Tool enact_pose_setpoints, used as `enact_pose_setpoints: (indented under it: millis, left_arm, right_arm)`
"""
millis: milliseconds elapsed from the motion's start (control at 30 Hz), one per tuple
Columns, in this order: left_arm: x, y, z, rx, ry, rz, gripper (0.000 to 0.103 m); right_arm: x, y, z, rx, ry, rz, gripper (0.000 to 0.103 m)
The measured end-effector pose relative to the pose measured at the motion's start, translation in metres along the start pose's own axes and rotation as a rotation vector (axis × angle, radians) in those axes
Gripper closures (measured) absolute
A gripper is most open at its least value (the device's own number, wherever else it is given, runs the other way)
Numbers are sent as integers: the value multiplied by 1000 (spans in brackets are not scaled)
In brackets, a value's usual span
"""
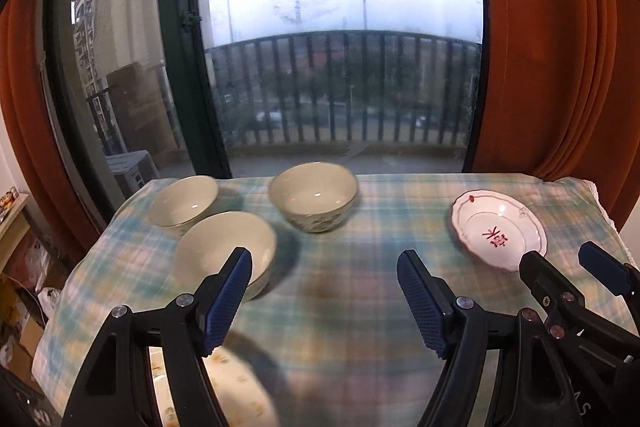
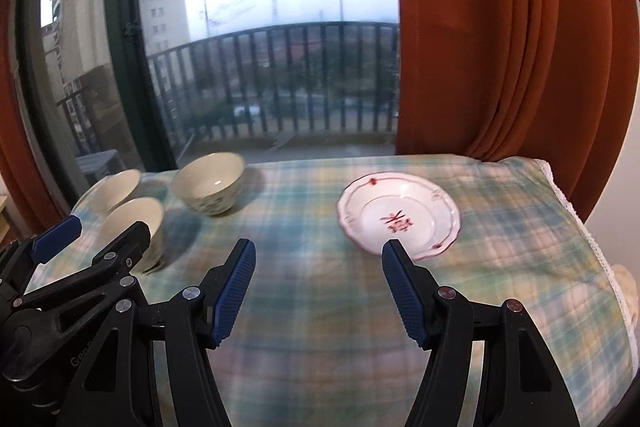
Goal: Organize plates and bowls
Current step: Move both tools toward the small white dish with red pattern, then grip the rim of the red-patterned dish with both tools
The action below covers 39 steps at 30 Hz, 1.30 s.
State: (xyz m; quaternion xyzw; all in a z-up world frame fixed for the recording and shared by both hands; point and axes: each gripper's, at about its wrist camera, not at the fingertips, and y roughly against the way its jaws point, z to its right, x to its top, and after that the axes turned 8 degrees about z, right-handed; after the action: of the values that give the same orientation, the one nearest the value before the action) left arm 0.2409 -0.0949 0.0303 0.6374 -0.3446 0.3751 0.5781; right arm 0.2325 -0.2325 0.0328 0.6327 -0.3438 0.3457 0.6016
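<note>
Bare plaid tablecloth (image 2: pixel 320 307) lay open mid-table — three bowls (image 1: pixel 224 247) clustered left, red-trimmed plate (image 2: pixel 400 217) right; both empty — window glass (image 1: pixel 340 67) closed the far edge.

my left gripper (image 1: pixel 324 291) and right gripper (image 2: pixel 319 283) had black frames with blue cross-hatched pads (image 2: pixel 236 291). the tablecloth (image 2: pixel 320 307) was plaid in pale green, blue, pink and yellow. the plate (image 2: pixel 400 217) was white with a red rim line and red characters. the three bowls (image 1: pixel 313 195) were off-white; the far one carried a faint dark motif outside. the curtains (image 2: pixel 500 47) were rust orange.
</note>
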Motion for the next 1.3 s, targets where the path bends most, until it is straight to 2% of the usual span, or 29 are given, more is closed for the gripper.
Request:
enact_pose_setpoints:
  millis: [233, 367, 533, 633, 733, 800, 1000, 1200, 1300]
  left_arm:
    - [14, -33, 40, -7, -15, -9, 26]
    - [23, -60, 67, -35, -6, -31, 26]
    - [25, -92, 95, -58, -3, -98, 26]
    - [27, -112, 108, -79, -9, -128, 25]
    - [26, -131, 120, -79, -5, -137, 23]
    - [22, -146, 132, -99, -24, -176, 23]
    - [10, -180, 154, -119, -54, -213, 22]
    - [-7, -207, 167, -125, -96, -270, 22]
    - [-12, -212, 170, -149, -110, -292, 23]
  right_arm:
    - [16, -31, 41, -26, -27, -1, 33]
    - [26, -51, 62, -44, -35, -19, 32]
    - [32, -83, 96, -91, -49, -43, 30]
    - [34, -104, 115, -84, -91, -86, 29]
    - [31, -126, 130, -81, -122, -116, 25]
    - [28, -140, 137, -88, -131, -136, 24]
    - [16, -176, 161, -135, -149, -196, 24]
    - [0, -203, 173, -127, -147, -244, 25]
    - [-8, -214, 177, -120, -168, -278, 31]
